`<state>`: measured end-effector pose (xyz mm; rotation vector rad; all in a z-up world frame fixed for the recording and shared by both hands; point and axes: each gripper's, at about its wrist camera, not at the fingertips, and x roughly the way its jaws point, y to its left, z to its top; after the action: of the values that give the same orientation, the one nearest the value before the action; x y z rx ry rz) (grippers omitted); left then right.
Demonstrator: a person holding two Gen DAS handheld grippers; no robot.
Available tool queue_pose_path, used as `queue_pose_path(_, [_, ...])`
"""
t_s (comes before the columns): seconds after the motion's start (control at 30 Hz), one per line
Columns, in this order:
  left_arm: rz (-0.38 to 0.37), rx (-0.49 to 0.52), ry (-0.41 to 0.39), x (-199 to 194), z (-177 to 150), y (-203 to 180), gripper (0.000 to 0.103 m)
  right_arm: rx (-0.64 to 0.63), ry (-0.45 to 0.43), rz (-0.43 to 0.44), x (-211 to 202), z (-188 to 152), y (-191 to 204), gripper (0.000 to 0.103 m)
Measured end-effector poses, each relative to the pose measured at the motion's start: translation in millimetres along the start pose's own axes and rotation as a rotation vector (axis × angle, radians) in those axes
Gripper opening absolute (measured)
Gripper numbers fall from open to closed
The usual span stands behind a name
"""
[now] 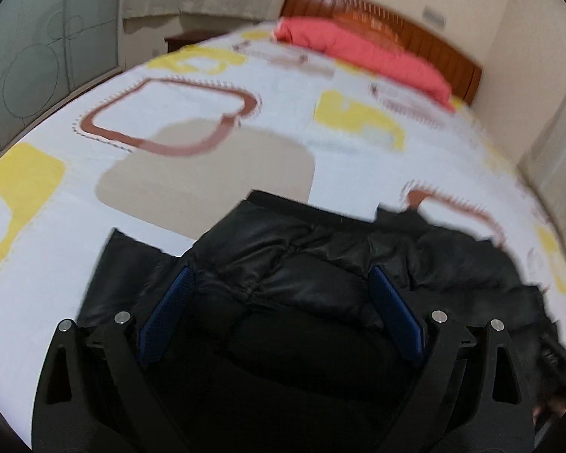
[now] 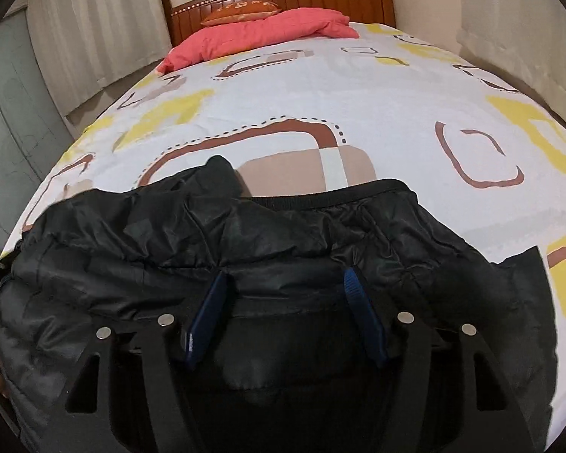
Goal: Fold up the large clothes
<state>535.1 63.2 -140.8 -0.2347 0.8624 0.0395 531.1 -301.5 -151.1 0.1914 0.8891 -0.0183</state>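
the left gripper hangs over the black jacket, jaws spread wide and apart from the cloth, gripping nothing. the right gripper likewise stands released above the jacket. the jacket lies bunched and rumpled at the near end of the bed, well short of the pink quilt. judging by that, folding is barely begun; flattening and folds remain. the jacket's near part hides under the grippers, and the left view is blurred.
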Motion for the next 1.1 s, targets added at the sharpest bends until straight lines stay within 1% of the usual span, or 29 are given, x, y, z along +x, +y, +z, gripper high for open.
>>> queue_pose_path(0.03, [0.014,0.013,0.005,3.8,0.9,-3.5,0.093,-0.002,0.002,-0.006,0.6,-0.1,0.5,0.064])
queue_pose_path(0.1, [0.019,0.018,0.004,1.6,2.9,-4.9,0.093,0.007,0.000,0.002,-0.8,1.1,-1.4,0.063])
queue_pose_path(0.13, [0.009,0.012,-0.001,-5.3,3.6,-3.1,0.093,0.011,0.001,0.008,-0.2,1.9,-0.4,0.063])
queue_pose_path(0.2, [-0.024,-0.031,-0.041,-25.9,2.9,2.7,0.093,0.042,-0.021,0.030,-13.4,2.7,-6.8,0.063])
queue_pose_path(0.27, [-0.098,-0.095,-0.085,-49.5,1.4,6.5,0.093,0.039,-0.057,0.027,-26.8,4.4,-6.0,0.063])
queue_pose_path(0.33, [-0.159,-0.130,-0.099,-59.1,-0.6,-1.0,0.093,0.007,-0.075,0.050,-34.5,6.3,5.6,0.063])
queue_pose_path(0.4, [-0.220,-0.125,-0.067,-56.3,-4.0,-18.2,0.093,-0.015,-0.072,0.101,-35.6,5.8,27.1,0.063])
queue_pose_path(0.43, [-0.233,-0.097,-0.041,-50.3,-7.9,-32.1,0.093,-0.029,-0.069,0.110,-35.0,5.1,35.5,0.063])
queue_pose_path(0.5, [-0.187,-0.021,-0.028,-38.8,-17.3,-55.1,0.093,-0.077,-0.062,0.104,-25.1,0.2,57.5,0.063])
queue_pose_path(0.53, [-0.121,0.059,-0.007,-26.5,-23.0,-70.3,0.093,-0.100,-0.039,0.088,-14.0,-4.4,64.8,0.063])
queue_pose_path(0.57, [-0.072,0.128,0.018,-13.9,-27.2,-81.7,0.093,-0.111,-0.013,0.072,-4.1,-7.9,67.2,0.064])
queue_pose_path(0.6, [-0.052,0.151,0.031,-8.3,-27.8,-85.8,0.093,-0.110,0.005,0.070,4.0,-9.0,67.2,0.064])
queue_pose_path(0.67, [-0.071,0.119,0.040,-10.3,-23.2,-81.6,0.092,-0.087,0.020,0.090,1.5,-3.9,61.1,0.063])
queue_pose_path(0.73, [-0.137,0.040,0.033,-28.9,-18.5,-63.1,0.091,-0.050,0.005,0.108,-10.1,-0.1,47.8,0.063])
queue_pose_path(0.8, [-0.139,-0.005,0.000,-45.4,-16.9,-46.2,0.091,-0.037,-0.029,0.081,-21.1,0.9,32.9,0.063])
queue_pose_path(0.87, [-0.075,-0.074,-0.082,-63.9,-14.7,-16.3,0.091,-0.010,-0.069,0.031,-29.3,2.0,11.5,0.064])
queue_pose_path(0.9, [-0.059,-0.096,-0.100,-64.9,-14.0,-7.5,0.091,0.006,-0.078,0.003,-30.4,2.3,-0.1,0.064])
queue_pose_path(0.93, [-0.026,-0.126,-0.103,-60.9,-13.1,5.9,0.091,0.022,-0.067,-0.024,-26.7,2.3,-10.8,0.064])
queue_pose_path(0.97, [-0.002,-0.142,-0.073,-50.8,-12.3,15.7,0.090,0.039,-0.043,-0.030,-21.4,1.5,-18.1,0.064])
queue_pose_path(1.0, [0.007,-0.155,-0.045,-41.9,-11.9,21.8,0.090,0.060,-0.015,-0.013,-14.0,0.2,-26.1,0.065])
queue_pose_path(1.03, [0.013,-0.164,0.000,-26.1,-13.3,27.9,0.089,0.070,-0.005,0.006,-7.0,-1.4,-30.4,0.065])
queue_pose_path(1.07, [0.020,-0.154,0.018,-17.7,-14.0,28.3,0.090,0.063,-0.005,0.001,-4.0,-1.6,-28.9,0.066])
queue_pose_path(1.1, [0.044,-0.130,0.020,-11.4,-14.3,24.6,0.090,0.055,-0.004,-0.008,-0.7,-2.4,-26.9,0.066])
